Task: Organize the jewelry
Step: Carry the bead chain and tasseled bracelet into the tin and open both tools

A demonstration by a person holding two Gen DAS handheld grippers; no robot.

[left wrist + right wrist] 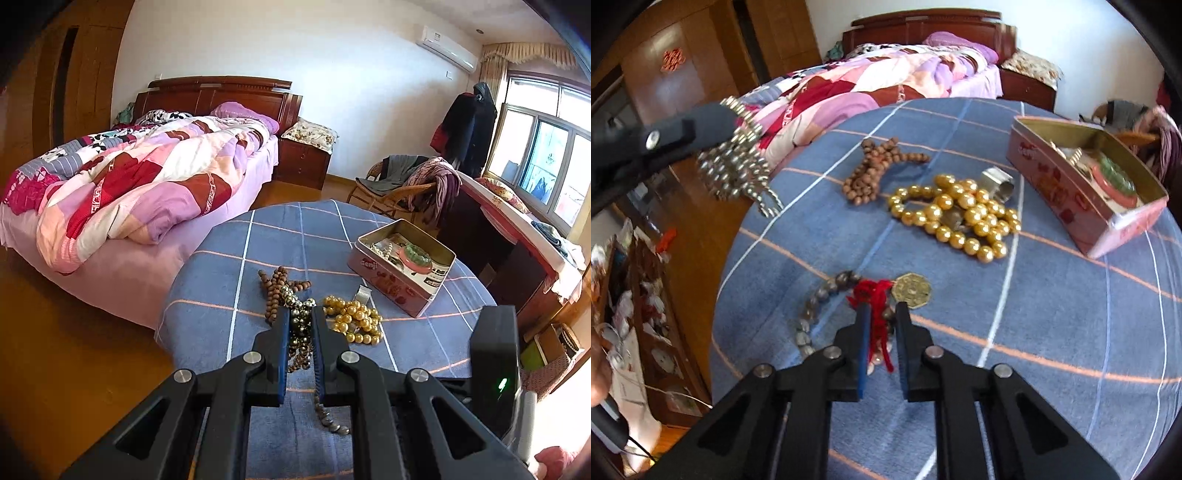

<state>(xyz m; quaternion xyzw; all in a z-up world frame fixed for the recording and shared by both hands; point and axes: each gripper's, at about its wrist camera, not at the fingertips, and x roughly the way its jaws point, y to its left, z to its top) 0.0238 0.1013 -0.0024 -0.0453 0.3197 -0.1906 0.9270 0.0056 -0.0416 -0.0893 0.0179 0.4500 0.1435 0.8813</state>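
The worktop wears a blue checked cloth, and the pink tin standing open near its far right edge serves as landmark. Inside the tin lie a green-and-red bangle and some pale pearls. Just left of the tin sits a heap of gold bead strands, with a small metal cuff touching the heap on the tin's side. Farther left of the tin lies a brown wooden bead string.

The left hand-held gripper is clenched on a bunch of dark metallic beads, lifted clear of the cloth, well left of the tin; loose ends dangle below the fingers. The right hand-held gripper, nearer than the tin and to its left, has its jaws narrowly parted around the red tassel of a grey bead bracelet resting on the cloth; whether they actually pinch it I cannot tell. A brass octagonal charm lies touching the tassel.
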